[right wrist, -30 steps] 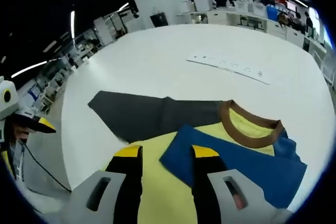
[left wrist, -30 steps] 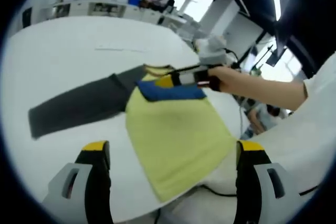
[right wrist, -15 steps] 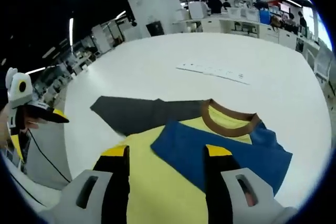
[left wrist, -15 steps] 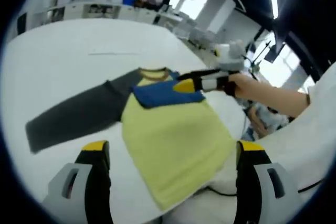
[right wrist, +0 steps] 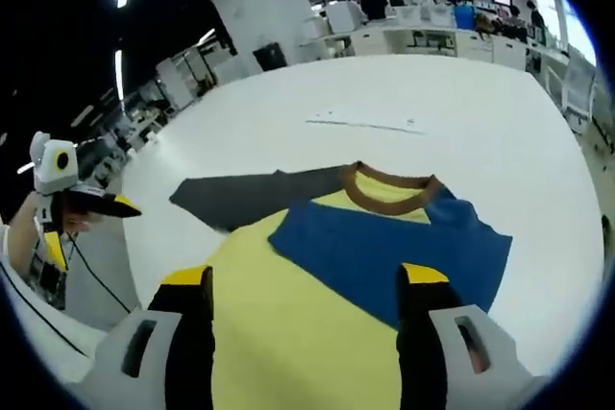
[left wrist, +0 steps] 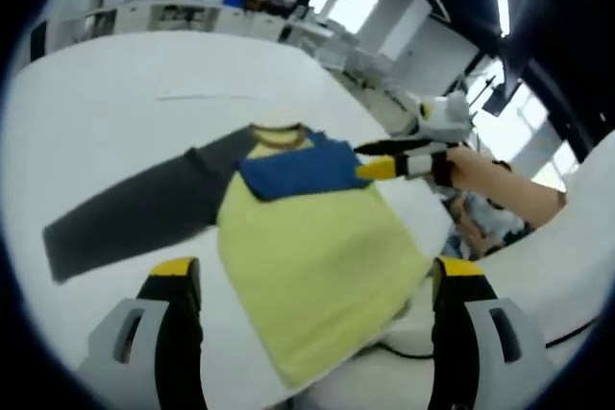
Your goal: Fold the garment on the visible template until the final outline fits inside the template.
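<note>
A long-sleeved shirt lies on the white table (left wrist: 86, 84). Its yellow body (left wrist: 307, 247) reaches the near edge, and a brown collar (left wrist: 279, 132) is at the far end. A blue sleeve (left wrist: 303, 165) is folded across the chest, while a dark grey sleeve (left wrist: 135, 213) stretches out flat to the left. My left gripper (left wrist: 317, 271) hovers open above the hem, holding nothing. My right gripper (left wrist: 380, 158) hangs beside the blue sleeve's right end. In the right gripper view, my right gripper (right wrist: 306, 277) is open over the yellow body (right wrist: 288, 333), just short of the blue sleeve (right wrist: 384, 247). The collar (right wrist: 384, 194) and grey sleeve (right wrist: 250, 199) lie beyond.
A thin pale strip (right wrist: 360, 124) lies on the table (right wrist: 480, 122) past the collar, also seen as the strip (left wrist: 207, 96). My left gripper (right wrist: 91, 208) and a hand show at the table's left edge. Desks and people stand far behind.
My right gripper has opened wider and drawn back off the blue sleeve, which now lies folded across the chest. The left gripper has stayed open above the hem.
</note>
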{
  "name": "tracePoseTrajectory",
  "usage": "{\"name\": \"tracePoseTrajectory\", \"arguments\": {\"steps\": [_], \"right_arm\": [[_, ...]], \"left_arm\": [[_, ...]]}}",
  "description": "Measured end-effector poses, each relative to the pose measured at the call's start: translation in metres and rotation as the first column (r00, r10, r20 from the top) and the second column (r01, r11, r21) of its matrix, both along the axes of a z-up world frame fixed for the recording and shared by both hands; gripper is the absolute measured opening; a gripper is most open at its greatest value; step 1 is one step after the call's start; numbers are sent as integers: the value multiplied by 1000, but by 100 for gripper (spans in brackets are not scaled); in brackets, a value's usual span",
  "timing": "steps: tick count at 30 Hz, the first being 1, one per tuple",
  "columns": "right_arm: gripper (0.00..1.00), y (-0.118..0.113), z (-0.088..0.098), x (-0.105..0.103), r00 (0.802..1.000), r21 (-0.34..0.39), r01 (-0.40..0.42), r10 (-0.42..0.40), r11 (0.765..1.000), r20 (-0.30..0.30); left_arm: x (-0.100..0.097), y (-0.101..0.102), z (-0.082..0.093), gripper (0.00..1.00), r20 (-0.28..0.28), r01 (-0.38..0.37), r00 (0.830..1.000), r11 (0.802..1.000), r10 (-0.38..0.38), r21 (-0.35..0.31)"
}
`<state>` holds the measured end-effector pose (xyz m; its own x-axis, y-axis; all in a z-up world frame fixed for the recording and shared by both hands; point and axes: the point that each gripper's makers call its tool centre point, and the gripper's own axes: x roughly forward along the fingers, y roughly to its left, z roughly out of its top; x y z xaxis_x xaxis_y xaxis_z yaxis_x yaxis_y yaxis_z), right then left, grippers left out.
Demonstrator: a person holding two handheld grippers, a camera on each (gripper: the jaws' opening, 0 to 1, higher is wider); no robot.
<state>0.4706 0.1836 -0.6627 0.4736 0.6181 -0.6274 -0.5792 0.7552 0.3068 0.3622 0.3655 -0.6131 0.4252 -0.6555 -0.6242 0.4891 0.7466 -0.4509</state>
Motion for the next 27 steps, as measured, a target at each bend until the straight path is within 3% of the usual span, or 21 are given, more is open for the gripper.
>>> {"name": "tracePoseTrajectory", "arguments": {"steps": [18,21,27], "right_arm": [[99,-49,8,-35,999,32,40,-40,999,-10],[100,-55,7,-43,1000,11,28,-28,1000,-5],[100,-68,9,-51,998,38,57,-56,998,-16]], "left_arm": [[1,-2,3,96,4,-18,1000,999,17,27],[1,-1,4,96,7,-20,1000,999,20,33],[0,1,3,96,0,-27,1000,999,28,41]]}}
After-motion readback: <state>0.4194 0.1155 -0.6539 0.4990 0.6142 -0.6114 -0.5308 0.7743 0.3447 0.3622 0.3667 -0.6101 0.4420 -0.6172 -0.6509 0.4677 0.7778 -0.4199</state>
